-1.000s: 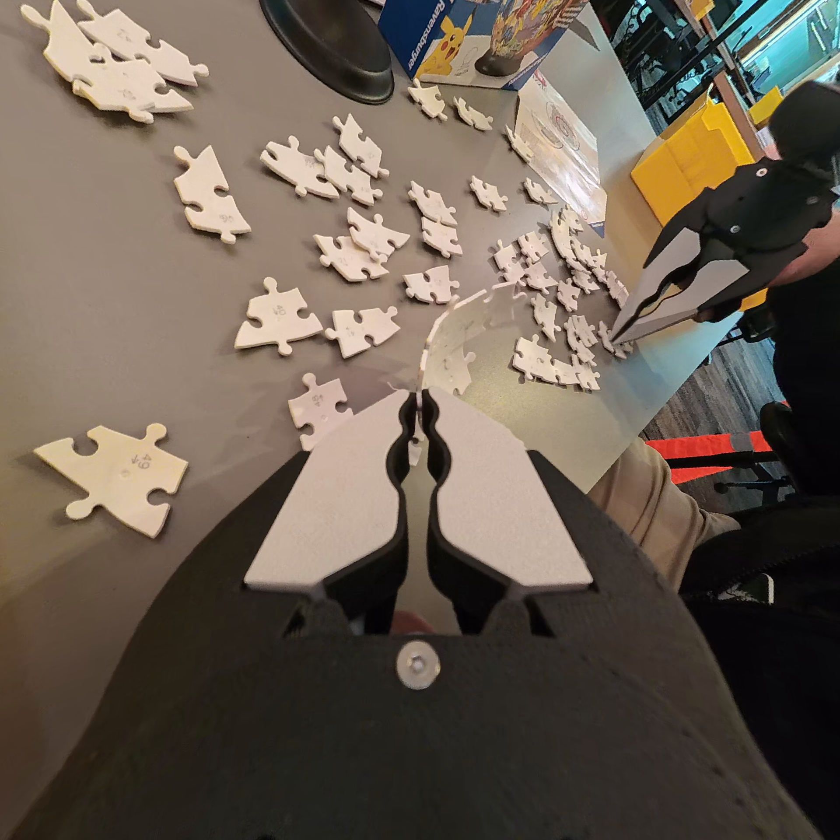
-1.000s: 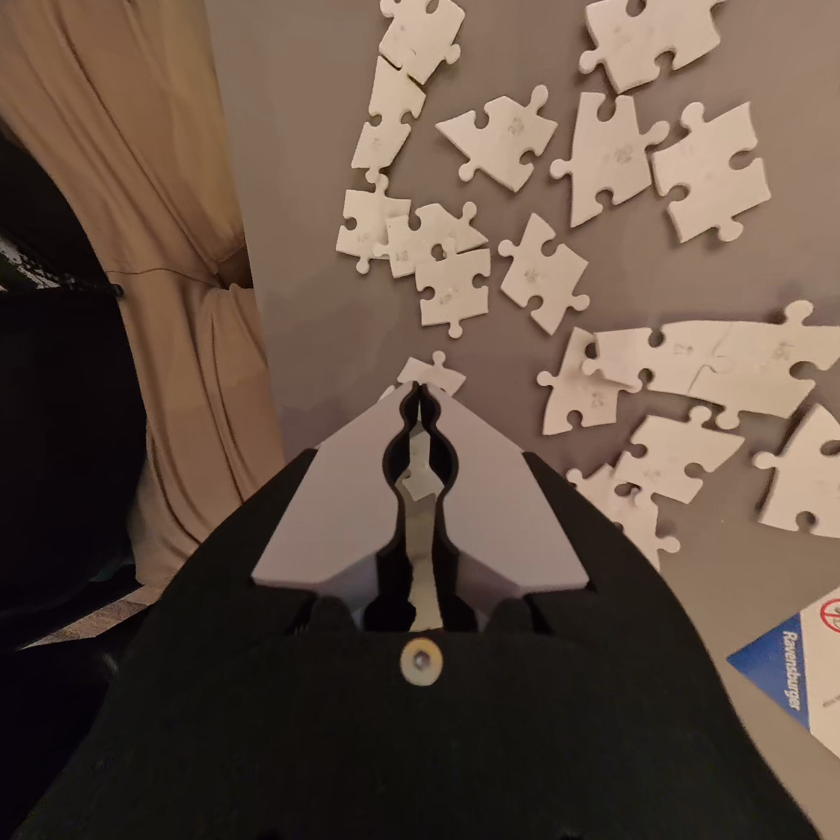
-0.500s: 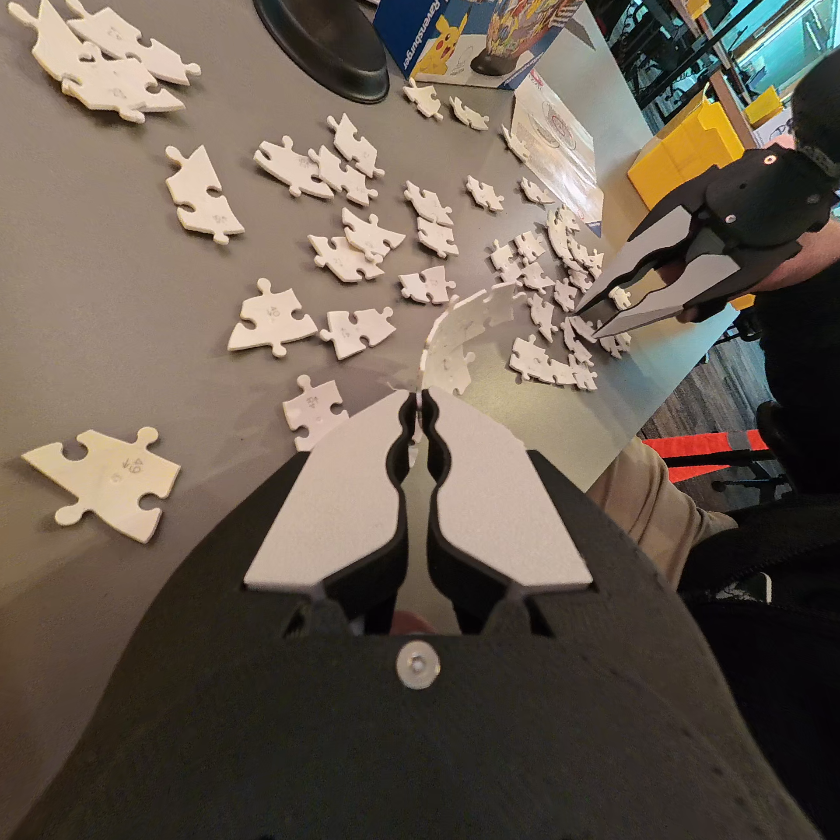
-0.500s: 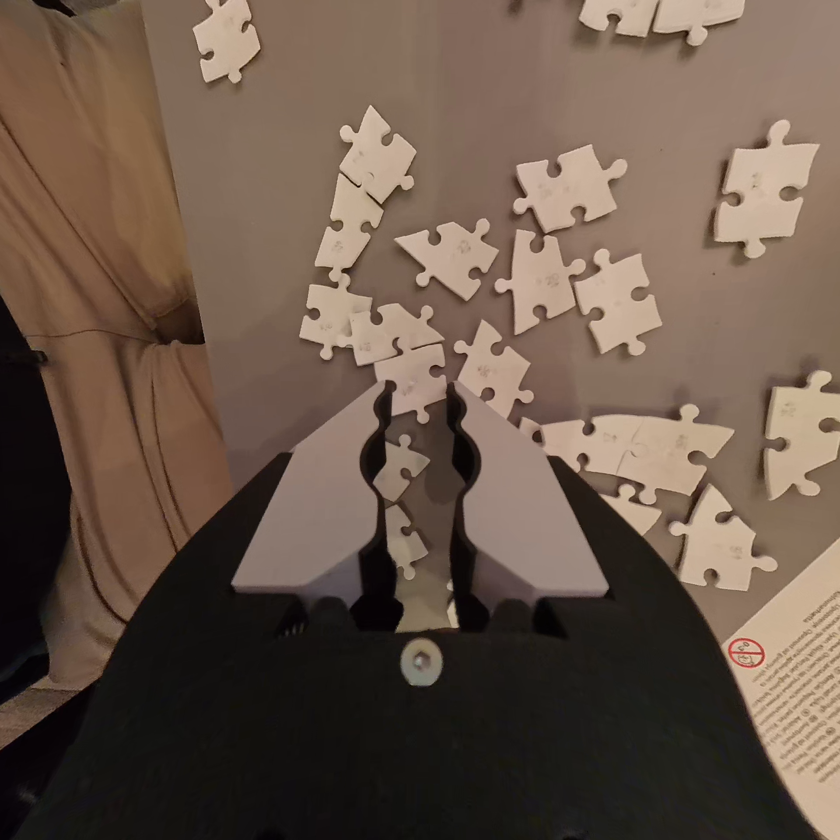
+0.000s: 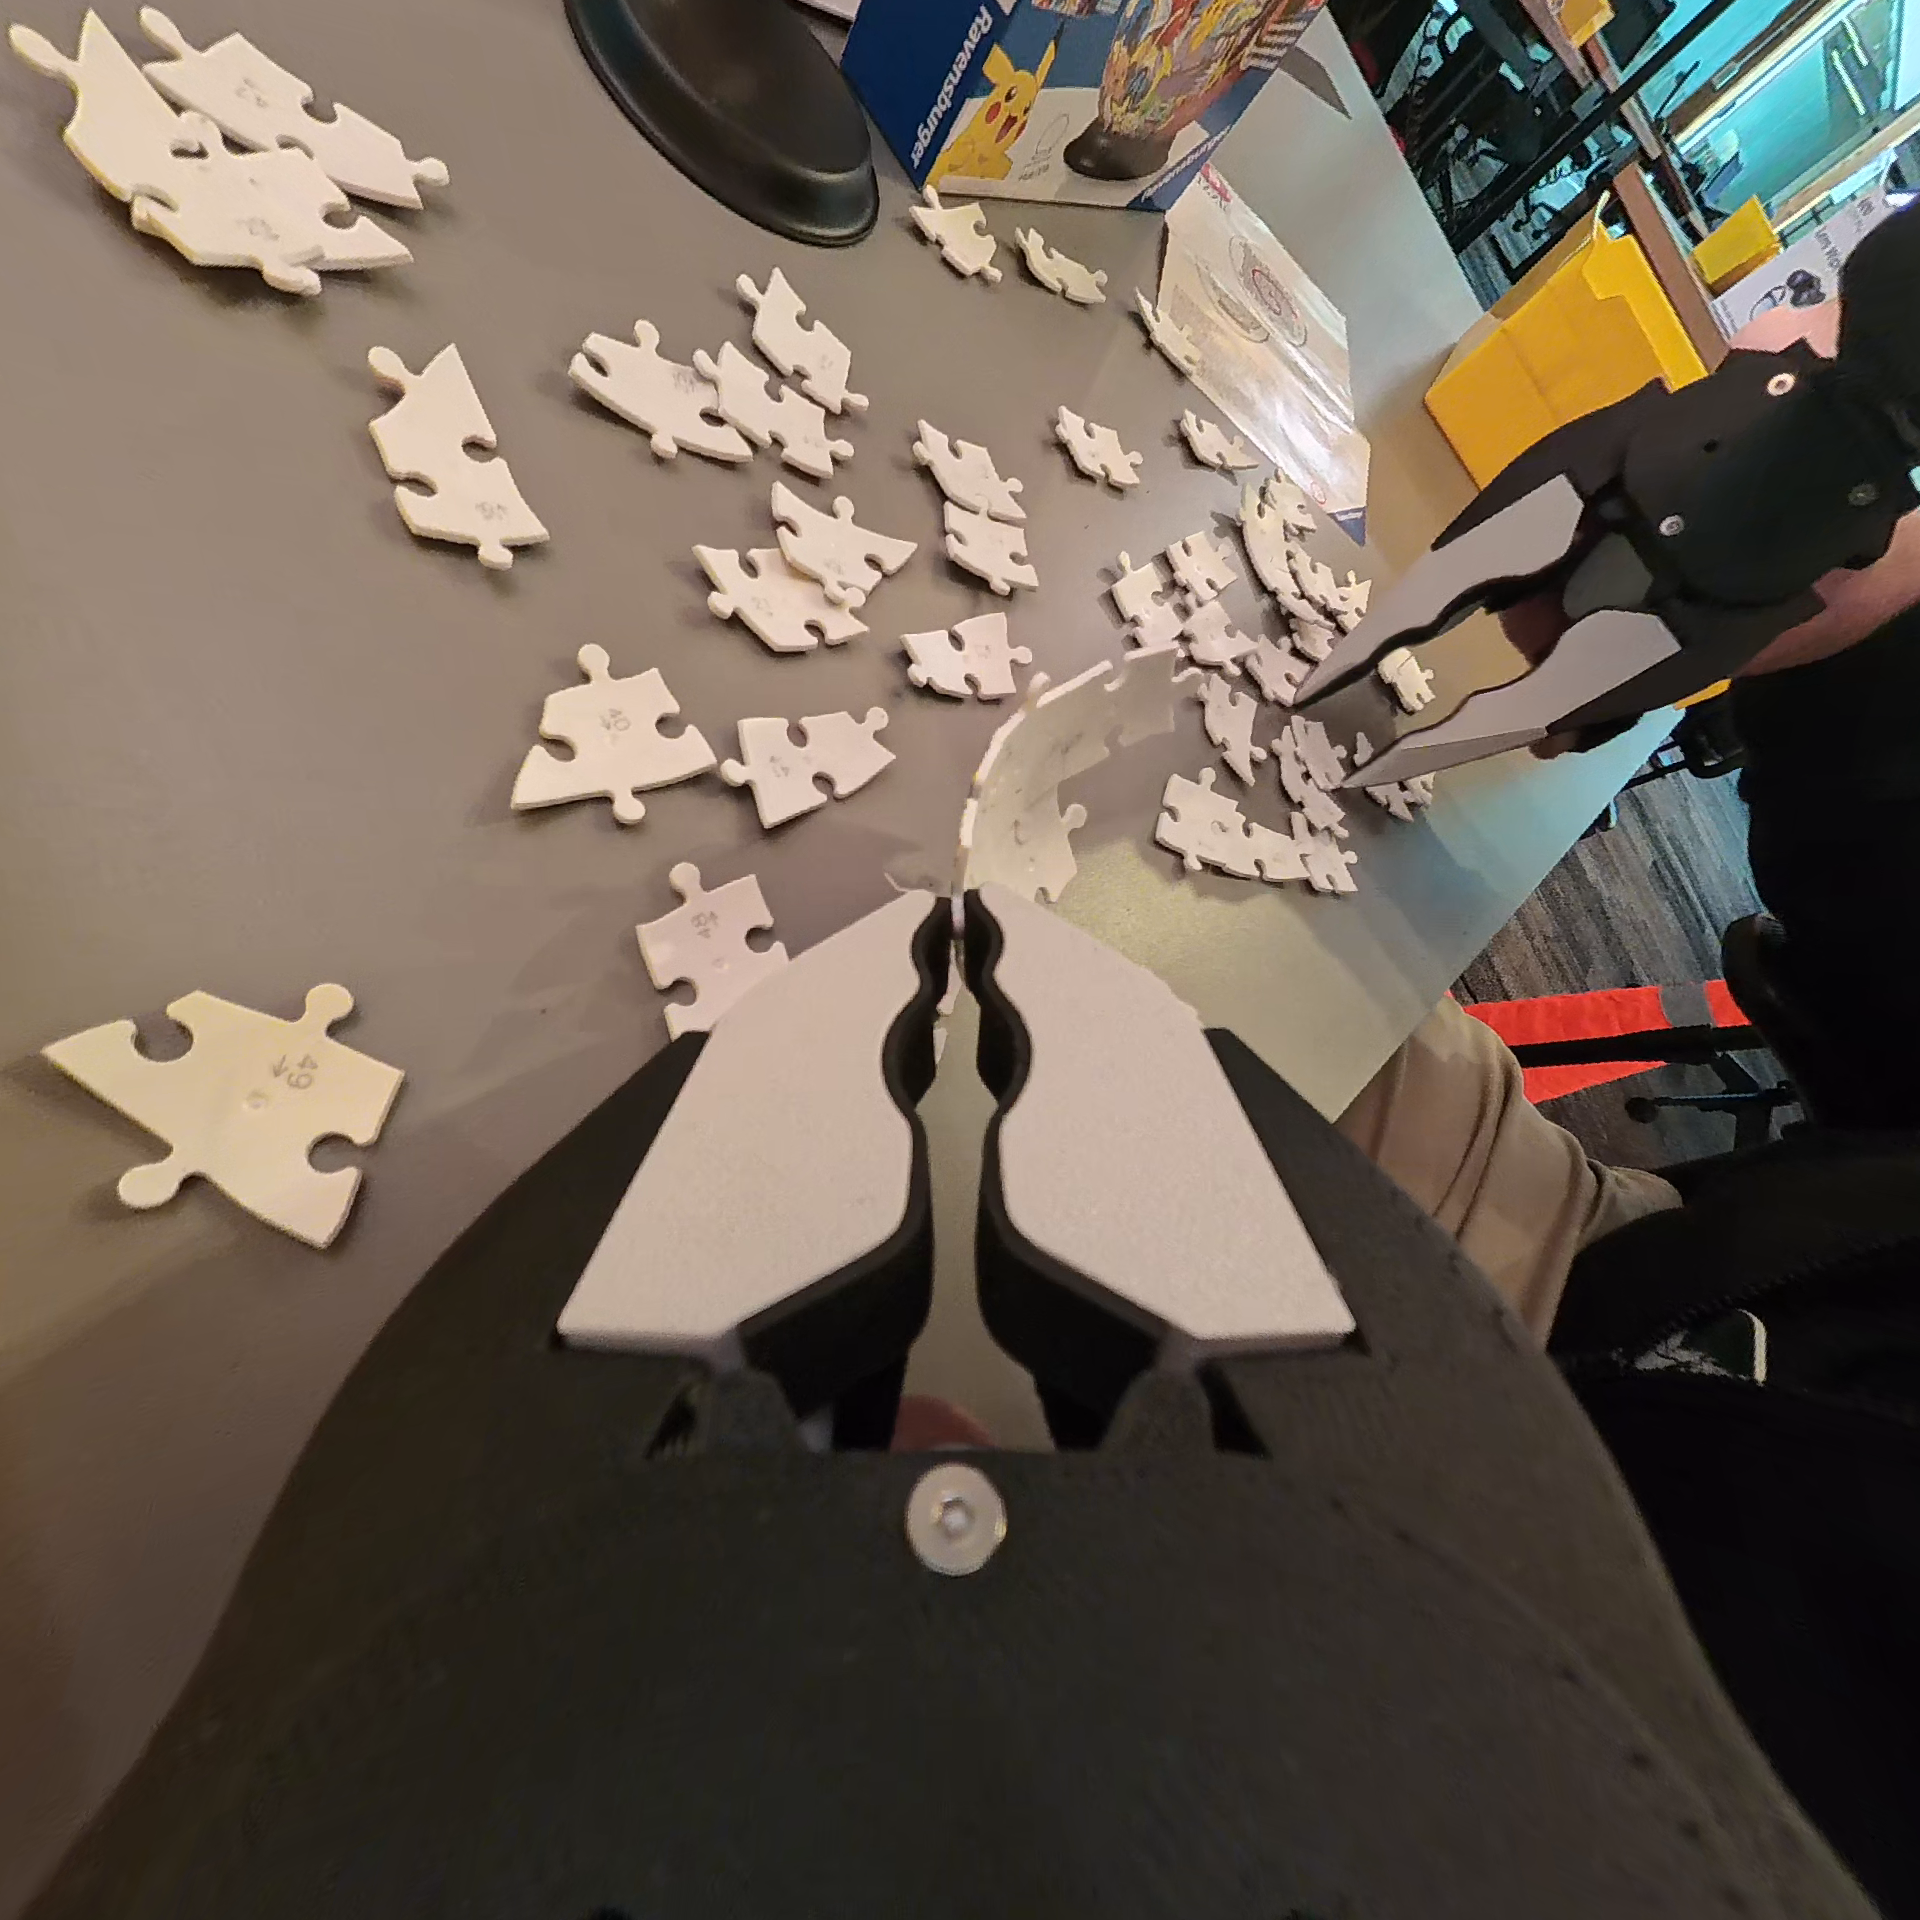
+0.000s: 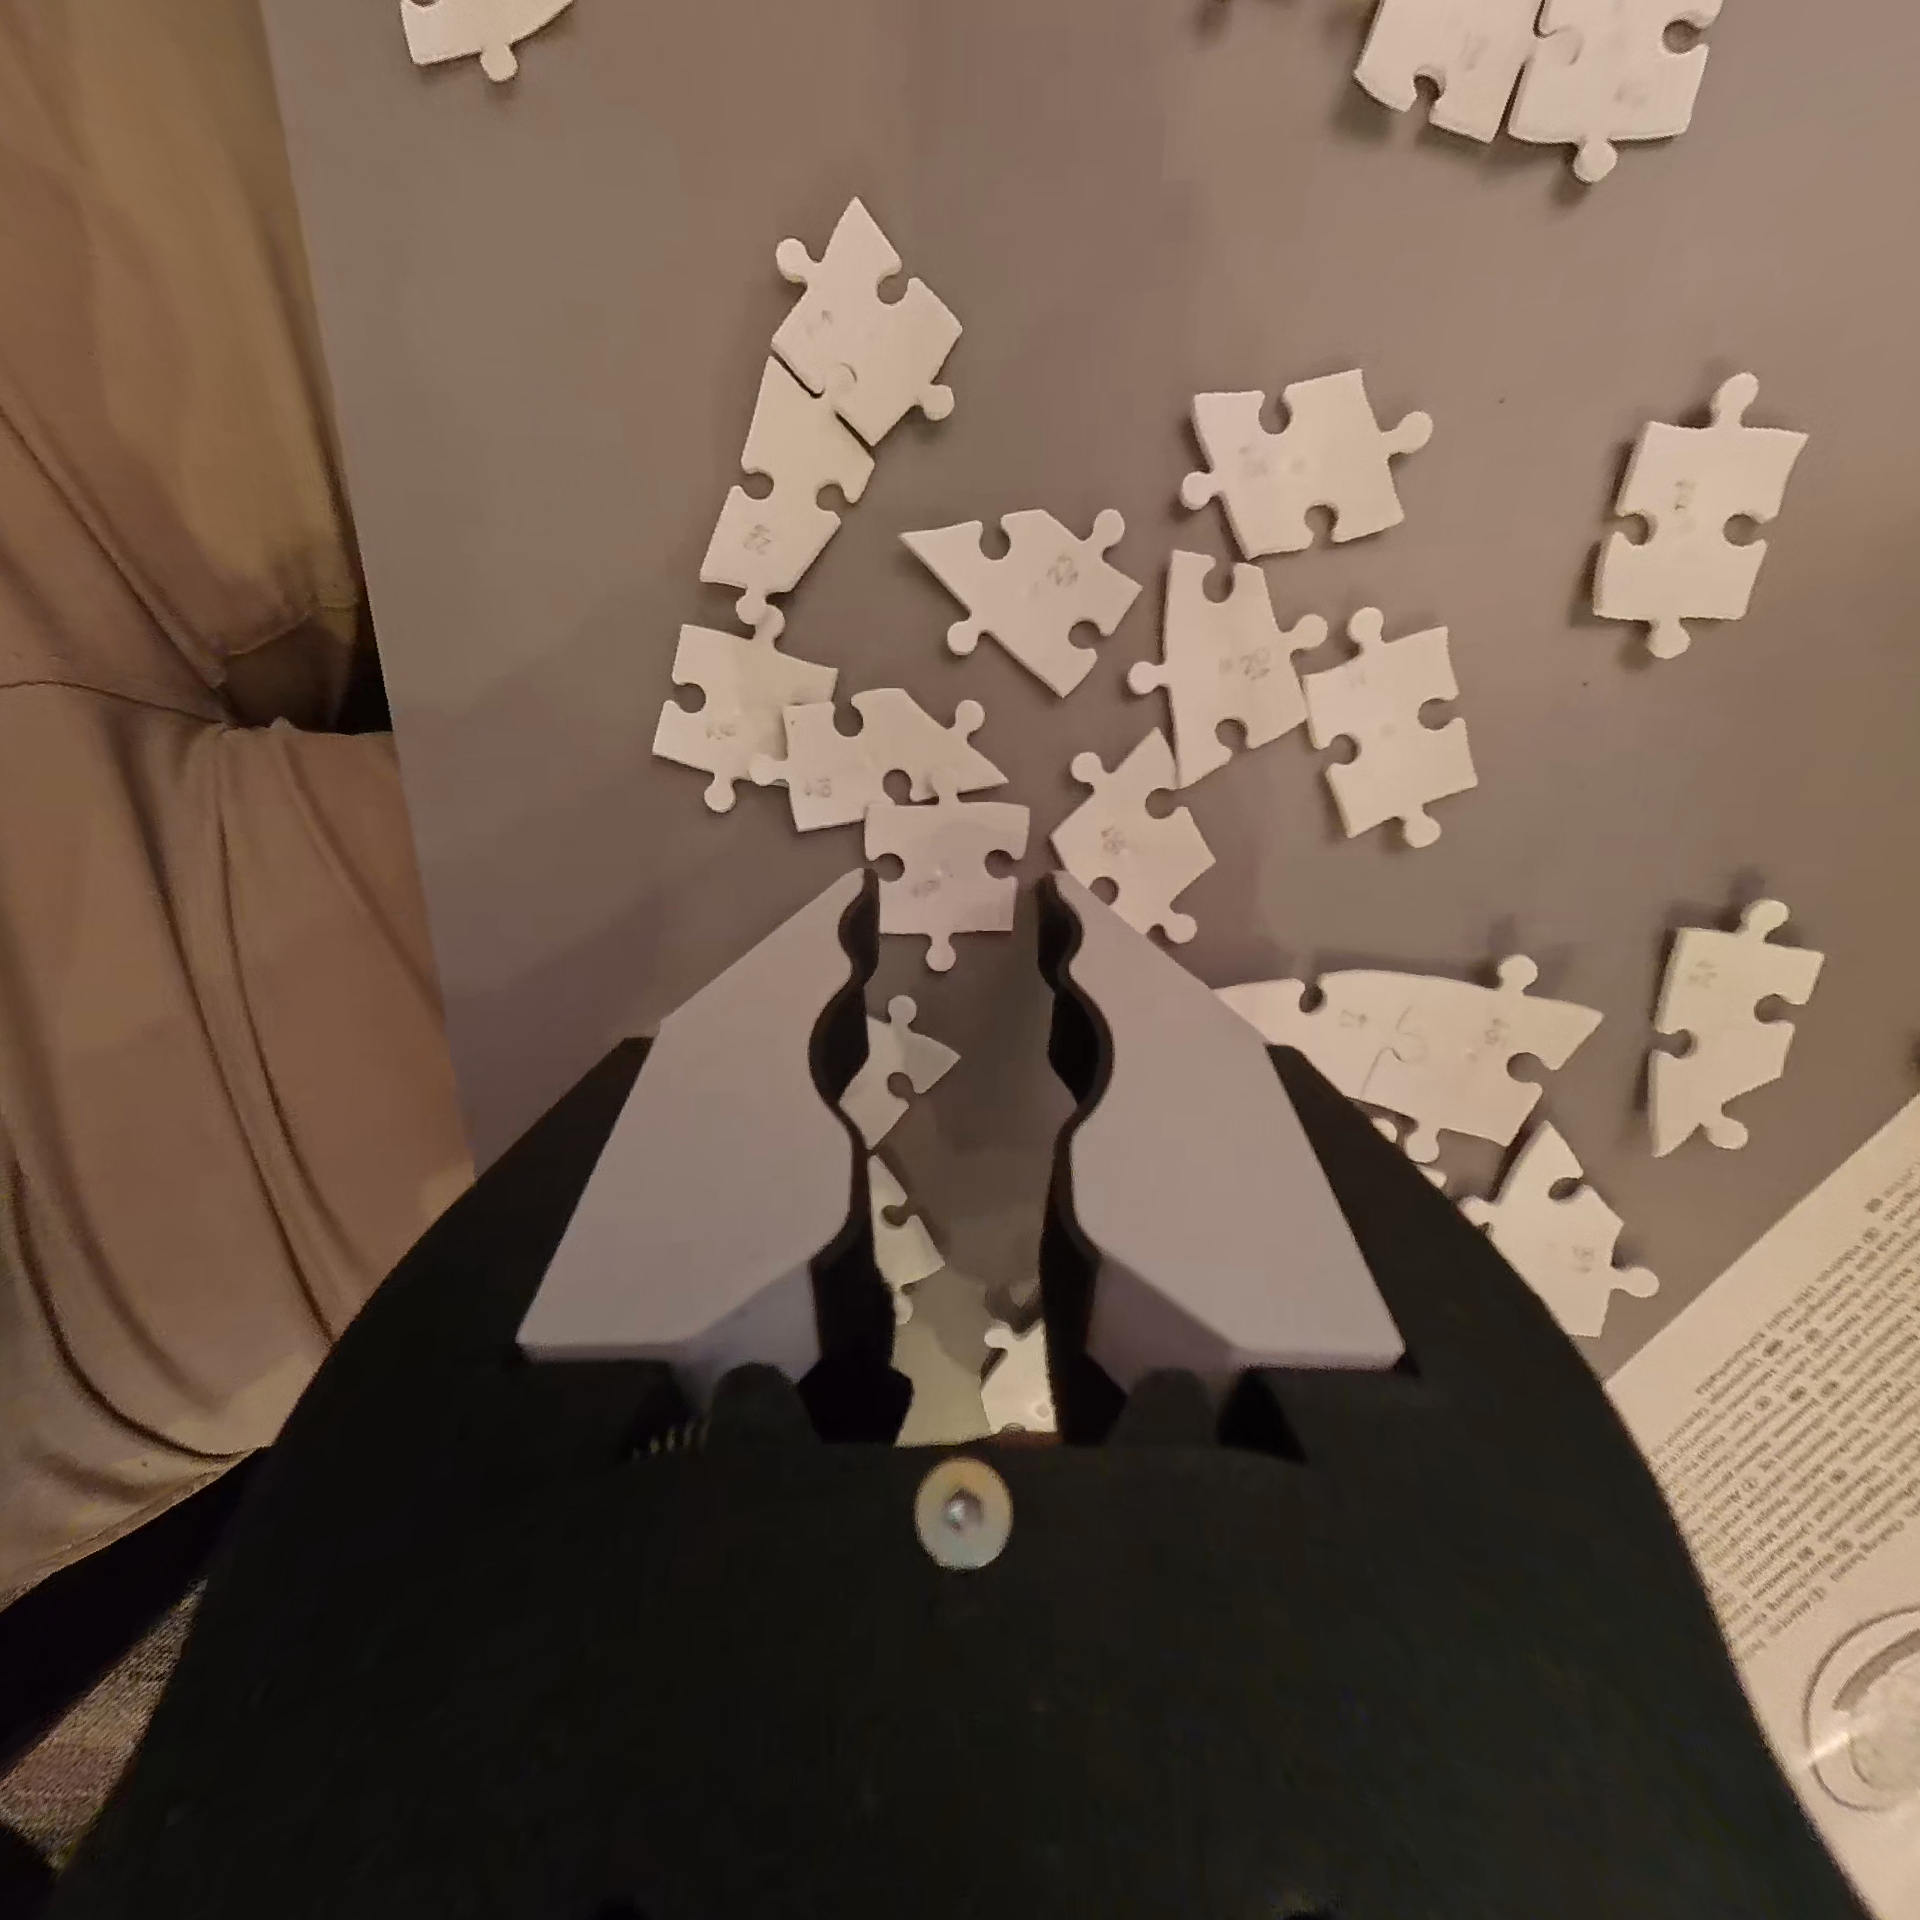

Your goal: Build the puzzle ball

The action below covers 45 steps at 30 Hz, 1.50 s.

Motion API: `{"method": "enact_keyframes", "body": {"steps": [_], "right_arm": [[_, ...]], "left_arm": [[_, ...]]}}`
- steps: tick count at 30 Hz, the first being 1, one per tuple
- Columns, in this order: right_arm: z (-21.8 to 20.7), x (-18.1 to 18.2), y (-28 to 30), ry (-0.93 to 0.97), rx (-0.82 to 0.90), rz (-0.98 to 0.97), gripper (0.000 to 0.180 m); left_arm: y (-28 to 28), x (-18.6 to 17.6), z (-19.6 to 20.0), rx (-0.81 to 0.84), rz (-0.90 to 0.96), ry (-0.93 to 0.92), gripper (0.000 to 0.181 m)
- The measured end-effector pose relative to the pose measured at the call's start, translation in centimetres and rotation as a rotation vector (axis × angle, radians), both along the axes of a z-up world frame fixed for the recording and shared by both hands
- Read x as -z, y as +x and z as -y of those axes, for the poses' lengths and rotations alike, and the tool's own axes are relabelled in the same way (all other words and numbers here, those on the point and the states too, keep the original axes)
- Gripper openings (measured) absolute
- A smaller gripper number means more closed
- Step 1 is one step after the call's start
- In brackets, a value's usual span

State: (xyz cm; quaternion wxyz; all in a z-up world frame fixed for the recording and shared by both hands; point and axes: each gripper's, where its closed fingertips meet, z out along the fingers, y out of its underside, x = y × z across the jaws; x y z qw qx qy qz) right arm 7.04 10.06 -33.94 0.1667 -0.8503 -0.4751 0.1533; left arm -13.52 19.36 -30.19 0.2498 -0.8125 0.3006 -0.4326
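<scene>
Left hand-held gripper (image 5: pixel 958 914) pinches the curved puzzle section (image 5: pixel 1049 769) just ahead of its tips, while right hand-held gripper (image 6: pixel 956 894), spread and empty, hovers above a loose piece (image 6: pixel 945 868) to pick next

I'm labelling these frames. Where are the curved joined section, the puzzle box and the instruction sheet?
Curved joined section (image 5: pixel 1049 748), left wrist view: its white inner face.
Puzzle box (image 5: pixel 940 94), left wrist view: blue side panel.
Instruction sheet (image 6: pixel 1787 1382), right wrist view: printed area.

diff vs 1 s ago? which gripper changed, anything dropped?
The right gripper went from shut on a small white puzzle piece to open, empty, pointing down over the loose white pieces on the grey table. The left gripper stayed shut on the curved assembled white puzzle strip.
</scene>
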Motion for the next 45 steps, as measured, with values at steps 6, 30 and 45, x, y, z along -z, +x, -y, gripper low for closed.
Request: {"method": "enact_keyframes", "body": {"steps": [6,30,45], "right_arm": [[-0.3,0.1,-0.3,-0.005,0.019,-0.005,0.014],[-2.4,-5.3,-1.9,0.003,0.171,-0.355,0.0],[-5.9,-3.7,-12.0,0.017,0.388,-0.476,0.0]], "left_arm": [[0.0,-0.1,0.0,-0.002,0.001,0.003,0.002],[0.7,0.1,0.3,0.002,0.005,-0.009,0.002],[1.0,1.2,0.1,-0.109,-0.055,-0.09,0.002]]}}
